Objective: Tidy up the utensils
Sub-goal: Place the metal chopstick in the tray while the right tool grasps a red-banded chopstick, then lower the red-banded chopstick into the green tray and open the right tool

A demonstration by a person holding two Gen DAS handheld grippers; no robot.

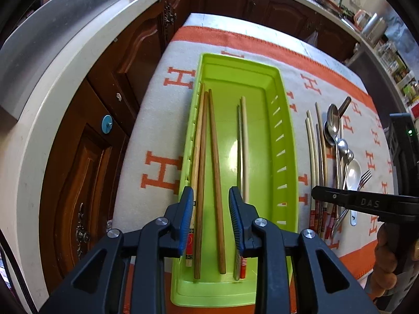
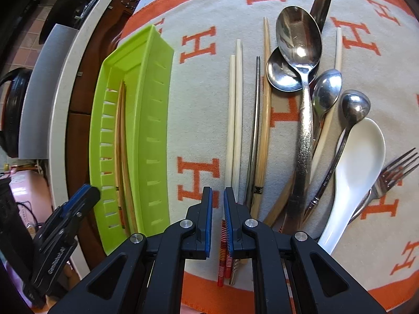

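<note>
Blanket [image 1: 162,110], grey-white with orange H letters and an orange border, covers the counter. Green plastic tray [image 1: 284,141] lies on it, long axis running away from the cameras. In the tray, 5 chopsticks lie lengthwise; 2 brown ones [image 1: 209,183] pass between the spread jaws of the left gripper [image 1: 211,218], untouched. Right of the tray, loose chopsticks, spoons [image 2: 301,60] and a fork [image 2: 390,178] lie roughly parallel to it. Right gripper [image 2: 218,221] is nearly closed over 2 white chopsticks [image 2: 234,120]; grip uncertain.

Bright daylight, sharp, fisheye-warped edges
</note>
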